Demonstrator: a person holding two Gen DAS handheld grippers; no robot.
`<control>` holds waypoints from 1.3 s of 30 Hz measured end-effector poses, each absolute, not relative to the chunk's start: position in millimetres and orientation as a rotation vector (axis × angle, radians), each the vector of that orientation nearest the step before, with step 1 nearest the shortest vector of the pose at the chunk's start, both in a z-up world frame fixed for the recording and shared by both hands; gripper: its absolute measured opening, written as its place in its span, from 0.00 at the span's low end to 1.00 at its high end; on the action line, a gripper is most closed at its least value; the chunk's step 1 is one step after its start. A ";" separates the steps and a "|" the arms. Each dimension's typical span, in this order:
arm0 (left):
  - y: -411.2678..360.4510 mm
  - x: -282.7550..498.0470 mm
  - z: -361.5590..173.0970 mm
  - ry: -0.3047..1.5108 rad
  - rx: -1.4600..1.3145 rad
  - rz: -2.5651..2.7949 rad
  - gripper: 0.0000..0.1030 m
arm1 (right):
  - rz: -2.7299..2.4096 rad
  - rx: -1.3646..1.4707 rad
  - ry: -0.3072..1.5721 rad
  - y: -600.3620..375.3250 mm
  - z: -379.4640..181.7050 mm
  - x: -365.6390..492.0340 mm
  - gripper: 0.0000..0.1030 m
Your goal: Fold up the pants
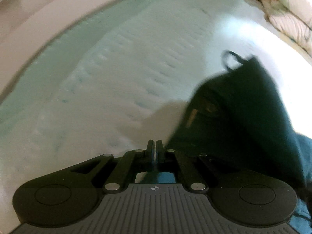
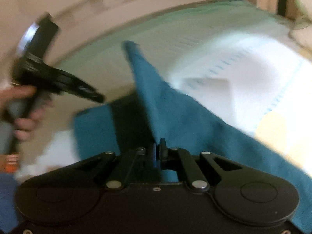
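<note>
The teal pants [image 2: 175, 113] lie on a pale bed sheet [image 2: 234, 74]. My right gripper [image 2: 159, 146] is shut on a fold of the pants and holds it up, so the cloth rises in a ridge away from the fingers. In the left wrist view the pants [image 1: 243, 107] look dark and raised at the right, with a drawstring loop [image 1: 232, 60] at the top. My left gripper [image 1: 155, 148] is shut, jaws together, with teal cloth [image 1: 163, 177] showing just behind them; it also shows in the right wrist view [image 2: 58, 80], held in a hand above the pants' left part.
The sheet [image 1: 117, 78] covers a bed with a pale wall [image 1: 29, 19] behind it. A patterned pillow [image 1: 288, 19] lies at the far right. Both views are blurred by motion.
</note>
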State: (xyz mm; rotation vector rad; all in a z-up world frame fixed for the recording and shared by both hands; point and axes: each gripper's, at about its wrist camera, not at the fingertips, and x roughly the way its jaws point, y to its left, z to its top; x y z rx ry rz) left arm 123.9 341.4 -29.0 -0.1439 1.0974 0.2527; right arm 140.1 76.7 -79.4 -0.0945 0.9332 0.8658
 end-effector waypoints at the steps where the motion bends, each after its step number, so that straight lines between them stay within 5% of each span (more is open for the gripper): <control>1: 346.9 117.3 -23.4 1.083 -0.156 0.267 0.03 | 0.923 -0.086 0.952 78.0 -75.2 133.3 0.07; 13: 340.4 93.3 11.6 0.973 -0.079 0.264 0.03 | 1.017 0.019 1.293 119.3 -164.6 139.4 0.11; 25: 271.2 122.3 -69.1 1.194 0.148 0.012 0.03 | 0.977 0.140 1.206 76.7 -131.6 119.9 0.31; 29: 262.3 122.5 -66.2 1.195 0.183 0.036 0.03 | 0.870 0.136 1.129 9.5 -103.9 115.6 0.39; 39: 227.2 153.6 -7.7 1.100 0.336 0.121 0.03 | 0.550 -0.311 1.120 -114.4 -101.9 86.3 0.40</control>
